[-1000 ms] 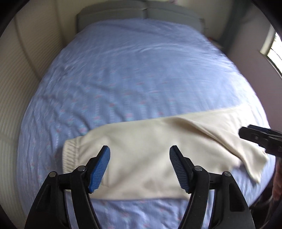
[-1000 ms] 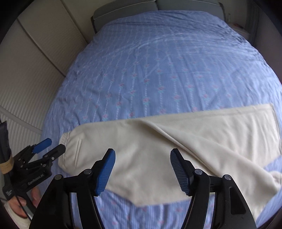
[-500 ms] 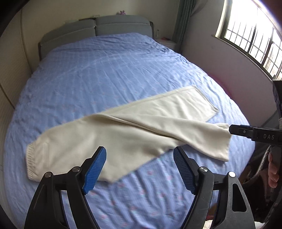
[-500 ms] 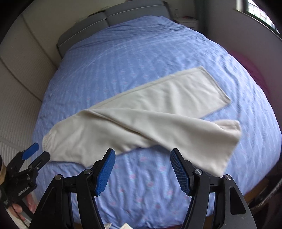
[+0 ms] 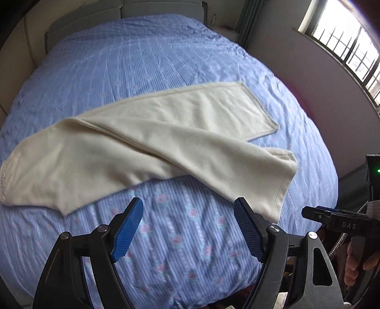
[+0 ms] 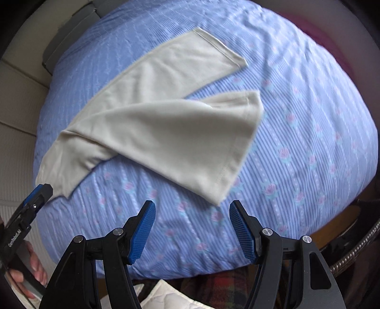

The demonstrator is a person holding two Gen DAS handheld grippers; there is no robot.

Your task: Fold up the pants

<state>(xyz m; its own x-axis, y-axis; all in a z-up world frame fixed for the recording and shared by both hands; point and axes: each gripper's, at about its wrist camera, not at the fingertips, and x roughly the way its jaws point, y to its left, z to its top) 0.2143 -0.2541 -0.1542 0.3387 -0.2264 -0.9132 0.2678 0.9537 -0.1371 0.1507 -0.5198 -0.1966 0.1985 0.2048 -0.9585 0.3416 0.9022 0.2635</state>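
Cream pants (image 5: 152,147) lie flat on the blue bed, waistband at the left, two legs spread apart toward the right. They also show in the right wrist view (image 6: 156,123). My left gripper (image 5: 188,228) is open and empty, above the bed in front of the pants' near edge. My right gripper (image 6: 192,228) is open and empty, just short of the near leg's hem (image 6: 228,176). The right gripper also shows at the right edge of the left wrist view (image 5: 332,218), beside the near leg's cuff.
The bed's blue floral cover (image 5: 166,249) fills both views. A grey headboard (image 5: 123,9) stands at the far end. A barred window (image 5: 351,45) and wall are on the right. A padded wall panel (image 6: 16,99) is left of the bed.
Both grippers have pulled back toward the foot of the bed and shifted right. The pants now lie farther ahead, with both legs in full view. Both grippers stayed open.
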